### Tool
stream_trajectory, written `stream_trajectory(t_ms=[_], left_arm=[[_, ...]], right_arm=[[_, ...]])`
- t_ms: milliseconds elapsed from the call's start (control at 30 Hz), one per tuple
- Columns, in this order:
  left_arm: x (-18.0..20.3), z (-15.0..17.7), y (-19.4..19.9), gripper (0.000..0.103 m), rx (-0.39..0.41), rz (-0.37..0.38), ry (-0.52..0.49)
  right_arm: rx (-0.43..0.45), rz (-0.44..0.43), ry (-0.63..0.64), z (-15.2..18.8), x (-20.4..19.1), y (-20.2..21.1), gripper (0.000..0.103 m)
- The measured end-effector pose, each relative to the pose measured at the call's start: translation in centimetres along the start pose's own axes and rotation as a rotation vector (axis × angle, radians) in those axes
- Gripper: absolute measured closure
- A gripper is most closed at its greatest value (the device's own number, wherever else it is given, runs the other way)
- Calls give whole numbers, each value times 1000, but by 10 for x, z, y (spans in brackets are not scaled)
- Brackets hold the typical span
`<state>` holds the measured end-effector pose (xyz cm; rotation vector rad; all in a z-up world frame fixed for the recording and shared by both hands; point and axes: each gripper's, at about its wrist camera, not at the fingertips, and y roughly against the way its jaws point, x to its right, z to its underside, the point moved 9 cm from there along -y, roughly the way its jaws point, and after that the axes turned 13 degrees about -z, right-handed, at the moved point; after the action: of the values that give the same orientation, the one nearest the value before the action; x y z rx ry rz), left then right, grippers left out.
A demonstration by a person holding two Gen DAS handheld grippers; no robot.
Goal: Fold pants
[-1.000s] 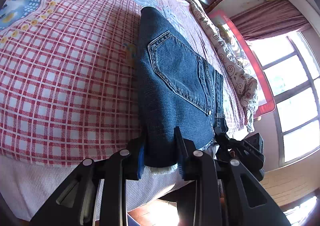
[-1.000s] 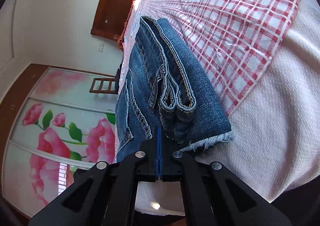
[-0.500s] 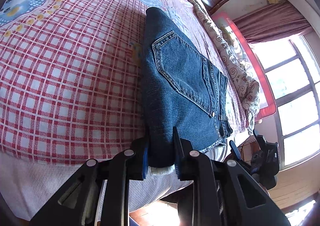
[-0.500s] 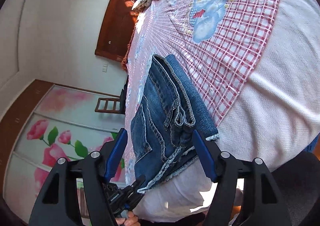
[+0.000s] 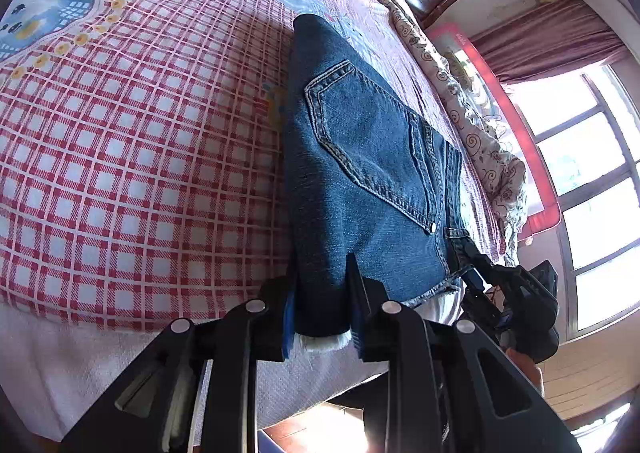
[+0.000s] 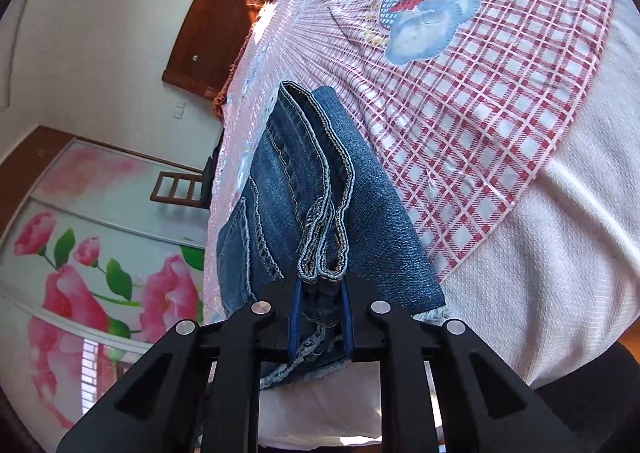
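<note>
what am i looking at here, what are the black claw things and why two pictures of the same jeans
The black claws are two hand-held grippers; a person holds one in each hand, no robot arm. Each carries a fisheye camera looking along its fingers, so you get two views. Folded jeans lie on a bed with a checked cover. The left gripper clamps one near corner, by the back pocket. The right gripper clamps the other, at the bunched waistband side.

Checked bedspread (image 5: 132, 141), window (image 5: 592, 189), headboard (image 6: 224, 13).
</note>
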<state>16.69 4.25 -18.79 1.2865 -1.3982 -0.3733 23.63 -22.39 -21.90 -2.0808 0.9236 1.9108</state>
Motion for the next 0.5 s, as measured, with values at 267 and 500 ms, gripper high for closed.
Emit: stream_trajectory(t_ms=[267,500], left_arm=[[1,-1,-3,80,-1,-13,-18],[6,0,-6,79,5,-32,-29]], right_arm=[[4,-27,-14,8,3,18,90],[-79,64,-4,5,14,18,86]])
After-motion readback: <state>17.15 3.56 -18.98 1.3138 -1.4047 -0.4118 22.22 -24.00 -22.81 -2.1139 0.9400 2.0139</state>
